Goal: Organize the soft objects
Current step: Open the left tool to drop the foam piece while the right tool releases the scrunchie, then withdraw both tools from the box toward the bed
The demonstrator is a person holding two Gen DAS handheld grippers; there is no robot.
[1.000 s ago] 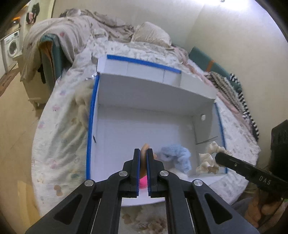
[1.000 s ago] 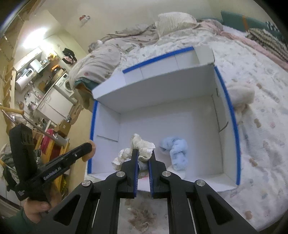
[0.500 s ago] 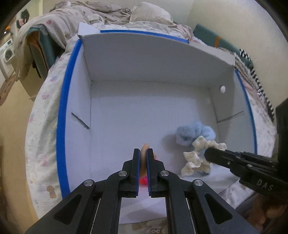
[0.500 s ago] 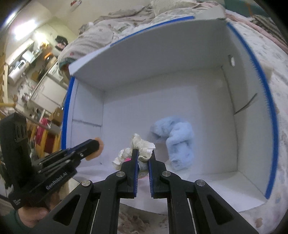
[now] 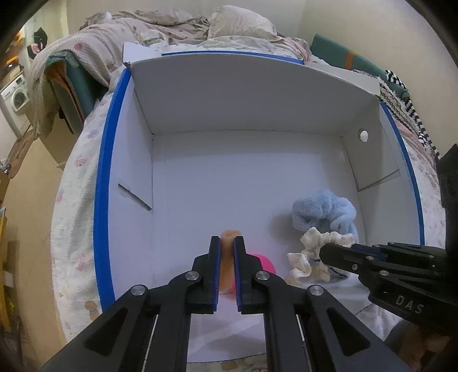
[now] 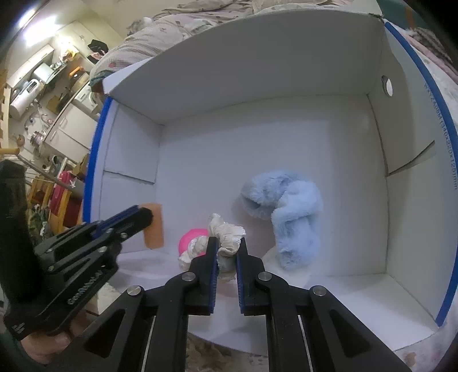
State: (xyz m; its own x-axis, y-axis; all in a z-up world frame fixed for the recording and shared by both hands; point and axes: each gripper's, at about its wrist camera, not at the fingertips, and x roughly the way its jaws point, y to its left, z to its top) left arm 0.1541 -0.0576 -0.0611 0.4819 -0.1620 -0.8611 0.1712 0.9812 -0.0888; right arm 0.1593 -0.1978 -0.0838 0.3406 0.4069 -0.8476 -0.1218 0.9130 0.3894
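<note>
A white cardboard box [image 5: 134, 160] with blue-edged rims lies open on a bed; it also shows in the right wrist view [image 6: 400, 229]. My left gripper [image 5: 227, 243] is shut on an orange sponge block [image 5: 228, 257] inside the box, seen from the side in the right wrist view [image 6: 154, 226]. My right gripper [image 6: 228, 243] is shut on a cream scrunchie [image 6: 226, 231], low inside the box; it also shows in the left wrist view [image 5: 317, 251]. A fluffy blue scrunchie [image 6: 286, 211] and a pink round object [image 6: 190, 237] lie on the box floor.
The bed [image 5: 77, 186] has a pale patterned cover, with rumpled blankets and a pillow [image 5: 240, 23] behind the box. A washing machine [image 5: 15, 100] stands far left. Kitchen furniture [image 6: 57, 94] shows at the left of the right wrist view.
Both grippers have moved forward and down into the box with their objects. The box now fills both views. The pink object has come into view beside the held items.
</note>
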